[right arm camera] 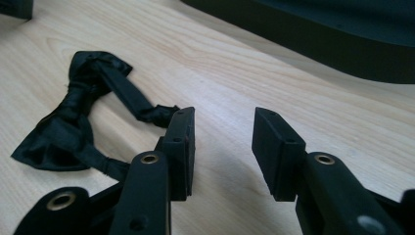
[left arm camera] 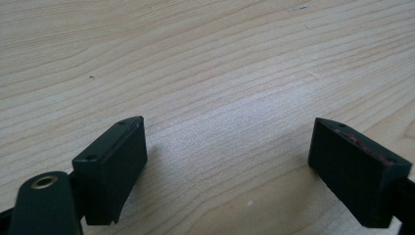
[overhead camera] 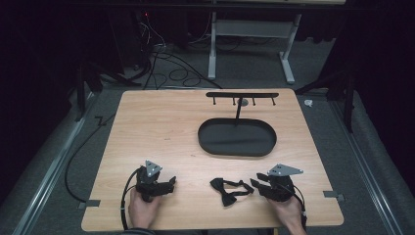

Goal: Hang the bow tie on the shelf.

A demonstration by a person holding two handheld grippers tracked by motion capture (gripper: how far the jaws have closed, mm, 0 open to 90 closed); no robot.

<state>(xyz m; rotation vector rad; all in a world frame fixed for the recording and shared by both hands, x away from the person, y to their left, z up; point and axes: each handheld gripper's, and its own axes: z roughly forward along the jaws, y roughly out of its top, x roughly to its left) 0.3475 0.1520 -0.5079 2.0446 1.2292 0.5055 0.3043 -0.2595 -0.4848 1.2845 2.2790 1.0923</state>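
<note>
A black bow tie [overhead camera: 227,190] with its strap lies flat on the wooden table [overhead camera: 161,127] near the front edge. My right gripper [overhead camera: 254,185] sits just to its right, held in a hand, jaws apart. In the right gripper view the bow tie [right arm camera: 73,122] lies to the left of the jaws, and its strap runs up to the outside of the left fingertip [right arm camera: 181,142]. Only bare wood shows between the jaws of my right gripper [right arm camera: 222,132]. My left gripper [overhead camera: 171,183] rests at the front left, and the left gripper [left arm camera: 227,152] stands wide open over bare wood.
A black oval tray [overhead camera: 237,154] stands at the middle right of the table, with a black hook rack [overhead camera: 242,95] on a post rising from it. The tray's wall [right arm camera: 318,44] lies just beyond the right gripper. Cables trail off the table's left side.
</note>
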